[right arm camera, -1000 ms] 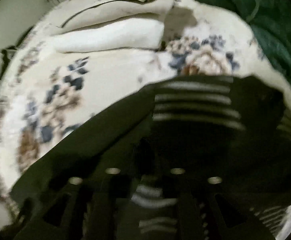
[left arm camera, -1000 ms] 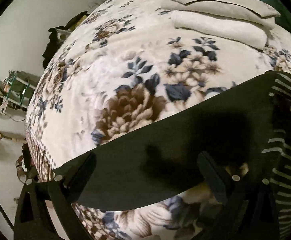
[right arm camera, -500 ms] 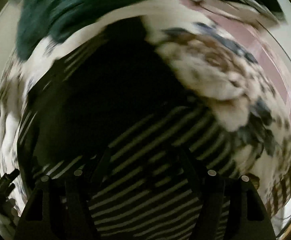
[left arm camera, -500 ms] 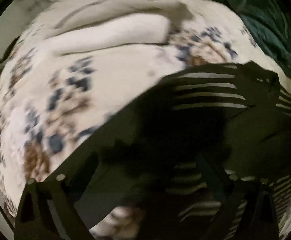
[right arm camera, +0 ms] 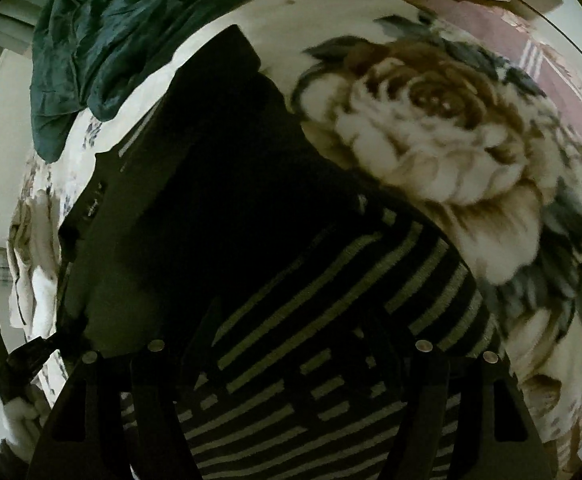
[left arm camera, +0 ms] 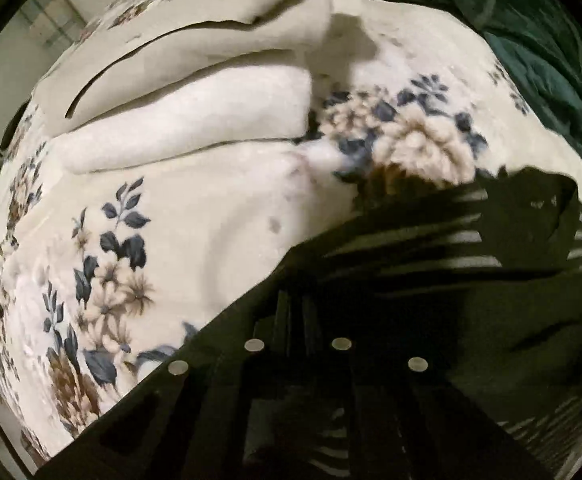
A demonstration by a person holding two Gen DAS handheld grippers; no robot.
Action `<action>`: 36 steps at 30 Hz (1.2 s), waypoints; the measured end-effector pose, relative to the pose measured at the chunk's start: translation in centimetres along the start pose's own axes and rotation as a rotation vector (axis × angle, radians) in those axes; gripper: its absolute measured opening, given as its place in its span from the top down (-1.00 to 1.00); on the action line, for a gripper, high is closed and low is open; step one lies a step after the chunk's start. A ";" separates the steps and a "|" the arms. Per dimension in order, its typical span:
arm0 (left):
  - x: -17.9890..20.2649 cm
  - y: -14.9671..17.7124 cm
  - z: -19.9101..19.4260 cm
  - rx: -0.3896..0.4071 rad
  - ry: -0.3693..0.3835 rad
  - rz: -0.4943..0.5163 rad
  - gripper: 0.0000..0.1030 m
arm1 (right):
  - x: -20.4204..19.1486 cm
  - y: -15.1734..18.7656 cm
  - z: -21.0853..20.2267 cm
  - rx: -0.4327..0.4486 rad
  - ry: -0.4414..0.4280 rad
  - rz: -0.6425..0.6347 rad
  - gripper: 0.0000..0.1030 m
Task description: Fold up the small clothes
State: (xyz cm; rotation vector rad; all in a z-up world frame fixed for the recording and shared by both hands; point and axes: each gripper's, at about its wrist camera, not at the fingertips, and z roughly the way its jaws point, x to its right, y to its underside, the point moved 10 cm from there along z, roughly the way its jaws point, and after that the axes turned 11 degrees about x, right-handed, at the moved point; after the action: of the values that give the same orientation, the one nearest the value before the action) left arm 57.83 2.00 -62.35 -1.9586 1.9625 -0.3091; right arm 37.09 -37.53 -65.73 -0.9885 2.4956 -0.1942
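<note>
Your dark striped garment (left arm camera: 431,280) lay spread on the floral bed blanket (left arm camera: 211,216), w/ part of it doubled over itself. It looked like thin knit: light, limp, no stiffness, prob. apt to sag and bunch if lifted by one point. Left gripper (left arm camera: 297,356) had its fingers drawn close together right on the fabric, apparently pinching an edge. Right gripper (right arm camera: 287,364) sat w/ fingers wide apart over the striped part (right arm camera: 311,360), gripping nothing. Best hold, I'd judge: hem or corner edges, two layers at once, both sides level. Folded cream cloths (left arm camera: 195,120) and a green quilt (right arm camera: 103,32) lay beyond.
</note>
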 end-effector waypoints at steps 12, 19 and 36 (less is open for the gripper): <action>6.9 -3.8 -6.8 0.107 0.212 -0.119 -0.34 | -3.8 -3.9 0.2 0.047 -0.042 -0.017 -0.41; 29.4 -1.3 -5.9 -0.080 0.565 0.374 -0.34 | -1.3 -3.3 3.1 0.007 -0.125 0.227 -0.29; 37.2 -1.1 -0.9 -0.053 0.523 0.542 0.93 | 2.2 -3.2 3.1 0.071 -0.075 0.186 0.93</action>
State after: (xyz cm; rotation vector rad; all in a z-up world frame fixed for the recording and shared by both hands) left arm 59.15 -35.12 -64.53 -1.3718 2.7528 -0.6729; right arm 39.07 -41.21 -68.35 -0.7176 2.4761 -0.1820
